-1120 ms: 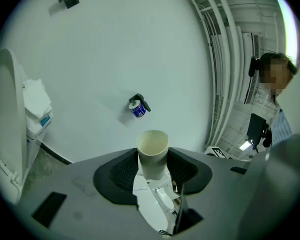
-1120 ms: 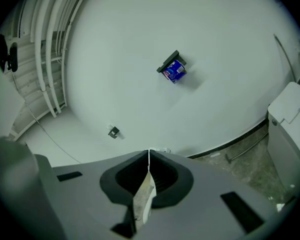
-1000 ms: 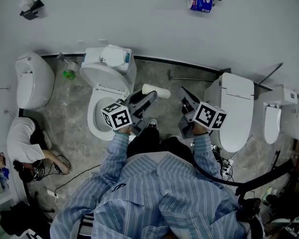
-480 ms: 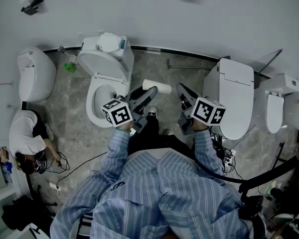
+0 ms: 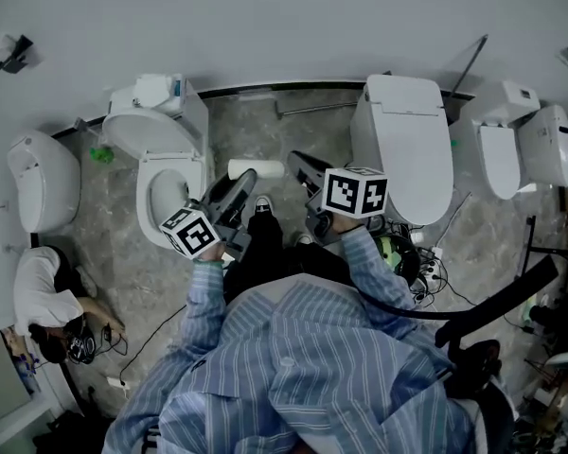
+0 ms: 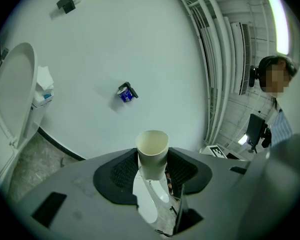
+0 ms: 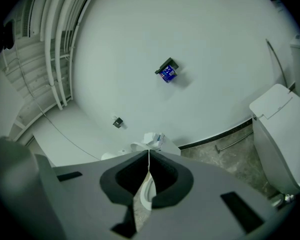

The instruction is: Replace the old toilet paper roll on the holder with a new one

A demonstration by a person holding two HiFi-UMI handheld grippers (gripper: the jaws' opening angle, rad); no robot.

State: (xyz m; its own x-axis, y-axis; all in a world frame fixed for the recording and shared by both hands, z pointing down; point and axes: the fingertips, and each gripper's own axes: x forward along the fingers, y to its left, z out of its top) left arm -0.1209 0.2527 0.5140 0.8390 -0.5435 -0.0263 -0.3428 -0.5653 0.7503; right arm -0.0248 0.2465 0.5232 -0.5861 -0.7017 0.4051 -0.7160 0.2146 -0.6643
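Note:
My left gripper (image 5: 239,185) is shut on a cream cardboard tube (image 5: 256,168), a bare roll core that sticks out past the pads (image 6: 124,171). In the left gripper view the tube (image 6: 152,151) stands upright between the jaws. My right gripper (image 5: 299,163) is shut with nothing in it, its jaws meeting in a thin line (image 7: 149,155). On the white wall ahead hangs a black holder with a blue-wrapped roll (image 6: 126,93), also visible from the right gripper (image 7: 167,71). Both grippers are well short of it.
An open-lidded toilet (image 5: 166,159) stands left of the grippers and a closed one (image 5: 407,145) to the right. More white fixtures (image 5: 38,178) (image 5: 511,140) sit at both sides. A person (image 5: 43,301) crouches on the floor at lower left near cables. A metal bar (image 5: 308,108) lies along the wall.
The head view has swung: the wall holder slid to the top edge and the toilets shifted left. Both grippers moved along with it; the tube stays in the left one.

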